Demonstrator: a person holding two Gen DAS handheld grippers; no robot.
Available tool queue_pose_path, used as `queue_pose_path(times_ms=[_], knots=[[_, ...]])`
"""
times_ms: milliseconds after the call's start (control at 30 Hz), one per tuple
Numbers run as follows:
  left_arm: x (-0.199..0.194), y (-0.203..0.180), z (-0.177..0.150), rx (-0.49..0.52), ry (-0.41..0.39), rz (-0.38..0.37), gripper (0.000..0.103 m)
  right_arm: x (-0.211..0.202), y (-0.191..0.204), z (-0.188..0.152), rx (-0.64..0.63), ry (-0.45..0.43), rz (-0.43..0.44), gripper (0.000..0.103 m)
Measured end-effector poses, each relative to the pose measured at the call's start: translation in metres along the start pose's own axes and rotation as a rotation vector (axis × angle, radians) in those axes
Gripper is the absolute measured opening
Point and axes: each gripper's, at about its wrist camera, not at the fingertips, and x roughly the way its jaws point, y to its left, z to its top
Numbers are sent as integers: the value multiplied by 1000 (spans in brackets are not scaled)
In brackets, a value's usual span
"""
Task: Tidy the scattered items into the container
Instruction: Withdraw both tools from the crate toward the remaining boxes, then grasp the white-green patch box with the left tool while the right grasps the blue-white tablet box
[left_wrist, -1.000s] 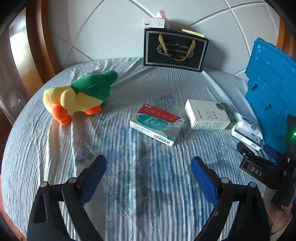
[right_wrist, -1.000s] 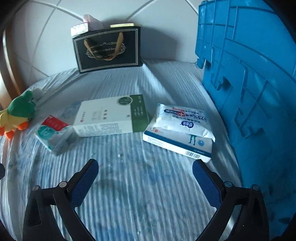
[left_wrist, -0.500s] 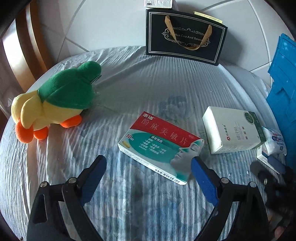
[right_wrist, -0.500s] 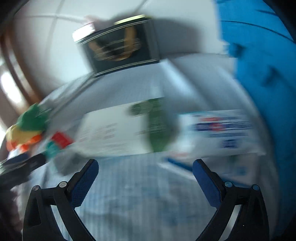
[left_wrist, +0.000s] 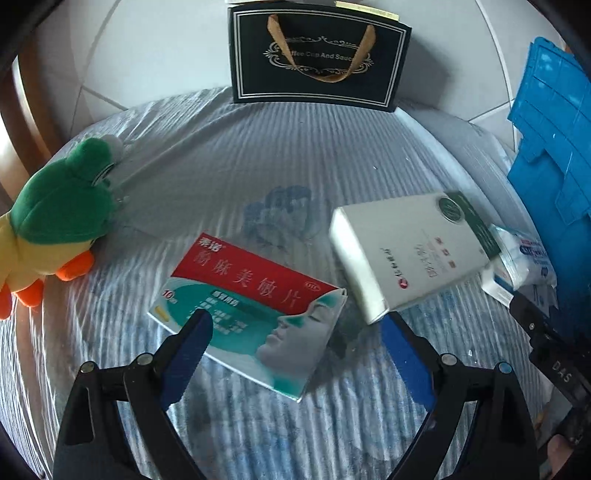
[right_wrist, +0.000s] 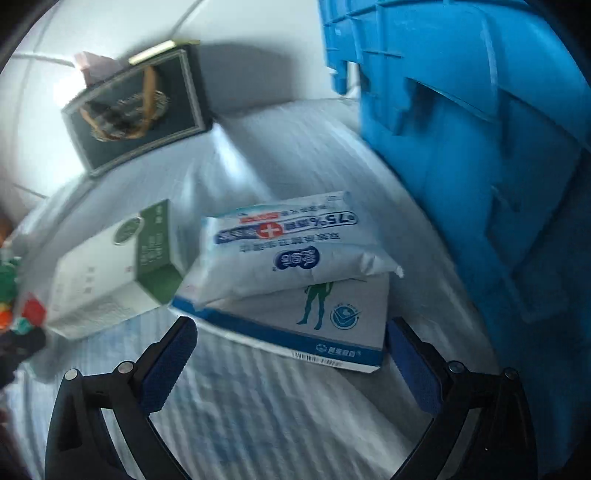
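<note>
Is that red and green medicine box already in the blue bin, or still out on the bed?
Still out: the box lies flat on the striped sheet, away from the bin.

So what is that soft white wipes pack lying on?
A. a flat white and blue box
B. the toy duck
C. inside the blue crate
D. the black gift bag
A: the wipes pack rests on top of the flat white and blue box, beside the blue crate, not inside it.
</note>
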Motion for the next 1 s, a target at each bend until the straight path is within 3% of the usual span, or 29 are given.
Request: queue_pose_path(times_ms=[67, 100, 133, 267, 333, 433, 533, 567, 600, 633, 867, 1000], knots=[[2, -3, 1, 8, 1, 8, 93, -1, 19, -1, -68, 42, 209, 103], [3, -2, 1, 8, -1, 16, 93, -4, 30, -4, -109, 57, 280, 103], [4, 0, 2, 7, -5, 32, 93, -9, 38, -7, -142, 49, 295, 103], [2, 12, 4, -17, -13, 50, 93, -26, 34, -2, -134, -68, 92, 103], [0, 14, 7, -31, -34, 32, 93, -11, 28, 13, -121, -64, 13, 103], [0, 5, 17, 1, -60, 6, 93, 13, 20, 28, -119, -13, 26, 103], [6, -5, 37, 64, -95, 1, 93, 31, 21, 30, -112, 51, 105, 102], [9, -10, 43, 81, -95, -4, 93, 33, 23, 29, -114, 69, 129, 97], [16, -16, 52, 106, -81, -19, 93, 32, 27, 26, -123, 75, 143, 85], [22, -22, 58, 127, -57, -30, 93, 30, 30, 25, -140, 77, 138, 82], [48, -44, 82, 189, 30, -105, 97, 39, 40, 40, -163, 78, 76, 91], [73, -59, 83, 241, 142, -82, 97, 50, 47, 43, -161, 108, 34, 90]])
